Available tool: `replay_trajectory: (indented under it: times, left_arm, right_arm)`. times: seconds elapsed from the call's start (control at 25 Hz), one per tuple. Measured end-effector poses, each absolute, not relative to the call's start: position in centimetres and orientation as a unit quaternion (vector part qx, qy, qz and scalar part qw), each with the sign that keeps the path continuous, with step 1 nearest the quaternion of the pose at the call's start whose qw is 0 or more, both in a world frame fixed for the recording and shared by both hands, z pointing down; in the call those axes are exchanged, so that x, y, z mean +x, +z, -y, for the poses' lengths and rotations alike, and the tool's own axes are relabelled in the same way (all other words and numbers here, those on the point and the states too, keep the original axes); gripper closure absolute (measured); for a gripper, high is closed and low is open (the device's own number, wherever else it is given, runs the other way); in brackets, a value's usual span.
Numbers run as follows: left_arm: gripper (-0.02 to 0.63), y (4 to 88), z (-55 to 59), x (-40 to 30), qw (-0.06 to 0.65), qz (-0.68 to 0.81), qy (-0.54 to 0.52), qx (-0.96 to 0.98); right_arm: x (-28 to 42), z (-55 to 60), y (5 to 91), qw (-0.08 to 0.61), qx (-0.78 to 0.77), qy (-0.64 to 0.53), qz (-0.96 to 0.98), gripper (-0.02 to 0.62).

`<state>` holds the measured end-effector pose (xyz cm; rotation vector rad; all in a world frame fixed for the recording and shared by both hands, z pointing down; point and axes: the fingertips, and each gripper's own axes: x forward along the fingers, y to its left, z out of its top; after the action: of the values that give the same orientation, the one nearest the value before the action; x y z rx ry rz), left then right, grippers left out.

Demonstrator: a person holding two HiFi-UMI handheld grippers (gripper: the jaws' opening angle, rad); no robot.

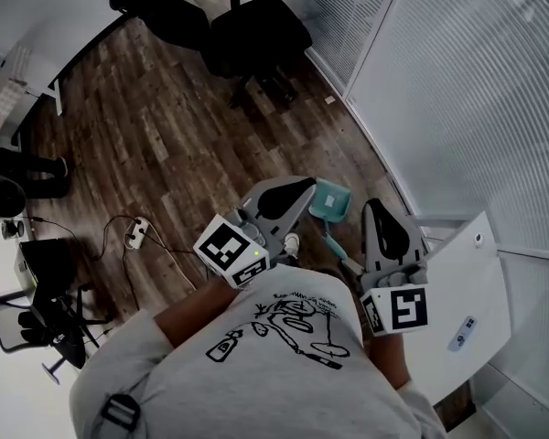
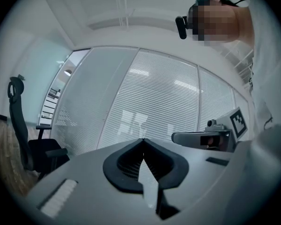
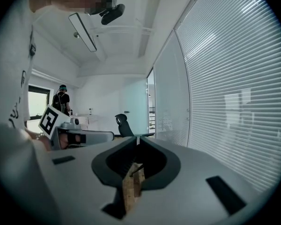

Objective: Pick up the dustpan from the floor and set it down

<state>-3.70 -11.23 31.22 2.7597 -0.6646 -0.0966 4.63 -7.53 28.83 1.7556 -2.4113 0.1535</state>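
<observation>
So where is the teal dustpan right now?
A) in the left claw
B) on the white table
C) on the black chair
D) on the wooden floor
D: the head view shows the dustpan lying on the wooden floor.

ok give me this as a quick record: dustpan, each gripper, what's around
dustpan: teal, lying on the wood floor, seen between the two grippers, not held
left gripper: fingers together, empty
right gripper: fingers together, empty
around: white table at right, two black office chairs, power strip on floor
</observation>
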Motion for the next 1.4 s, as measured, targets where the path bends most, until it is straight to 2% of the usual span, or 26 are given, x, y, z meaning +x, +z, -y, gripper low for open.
replay_trajectory:
  times: [0.72,1.4]
  left_arm:
    - [0.604,30.9,8.5,2.6,0.162,0.219,-0.039,0.961]
    - [0.604,31.7,6.8,3.4,0.171,0.217,-0.023,0.961]
  right_arm:
    - [10.7,4.9,28.7,0.087,0.594,0.057,0.798,0.578]
    - [11.6,3.1,29.3,0.083,0.596,0.070,0.796,0.578]
